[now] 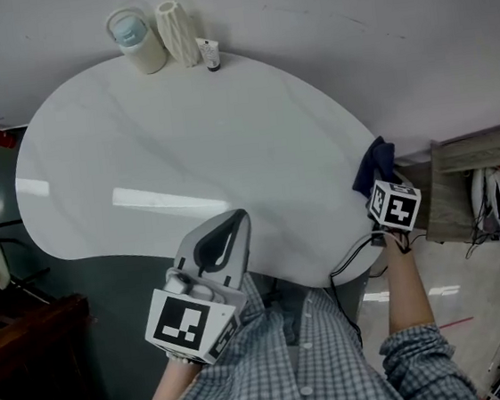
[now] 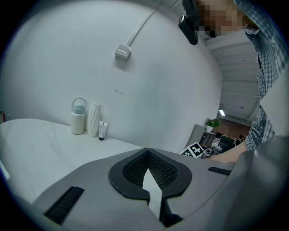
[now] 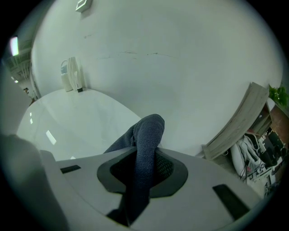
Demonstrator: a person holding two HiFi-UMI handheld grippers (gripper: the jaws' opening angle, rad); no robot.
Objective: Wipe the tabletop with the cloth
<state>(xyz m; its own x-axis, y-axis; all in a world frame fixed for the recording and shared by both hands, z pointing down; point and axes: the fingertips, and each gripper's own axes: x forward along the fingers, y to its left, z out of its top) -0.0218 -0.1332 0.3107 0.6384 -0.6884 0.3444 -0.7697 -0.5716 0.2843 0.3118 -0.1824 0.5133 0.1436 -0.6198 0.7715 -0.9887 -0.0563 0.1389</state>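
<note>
A dark blue cloth (image 1: 373, 164) hangs over the right edge of the white oval tabletop (image 1: 182, 157). My right gripper (image 1: 383, 184) is shut on the cloth; in the right gripper view the cloth (image 3: 145, 149) rises from between the jaws and folds over toward the tabletop (image 3: 76, 122). Over the table's near edge, my left gripper (image 1: 233, 228) is held with its jaws closed and nothing between them. In the left gripper view the left gripper (image 2: 151, 180) shows only a thin slit between its pads.
At the table's far edge against the wall stand a white bottle with a handle (image 1: 135, 41), a ribbed white vase (image 1: 178, 32) and a small tube (image 1: 210, 56). A wooden shelf unit (image 1: 481, 179) stands right of the table. A cable (image 1: 351, 259) hangs below the near edge.
</note>
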